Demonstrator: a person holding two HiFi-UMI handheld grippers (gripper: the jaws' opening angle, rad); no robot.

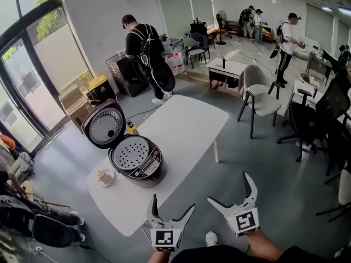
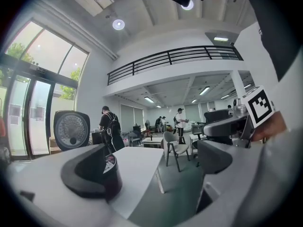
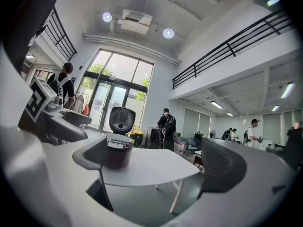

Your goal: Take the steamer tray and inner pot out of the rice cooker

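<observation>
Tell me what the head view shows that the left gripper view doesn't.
Only the head view: the perforated steamer tray sitting in the rice cooker, and a small dish beside it. Only the left gripper view: the balcony railing and ceiling lights. Both: the cooker's raised lid, white table, person in black.

The left gripper (image 1: 173,201) is held low and close to the person's body, pointing forward. Its 2 jaws are spread wide with nothing between them. The right gripper (image 1: 228,187) is just beside it and a little further forward, its 2 jaws equally wide apart and empty. A bare right wrist (image 1: 264,240) emerges from a dark sleeve (image 1: 285,255).
</observation>
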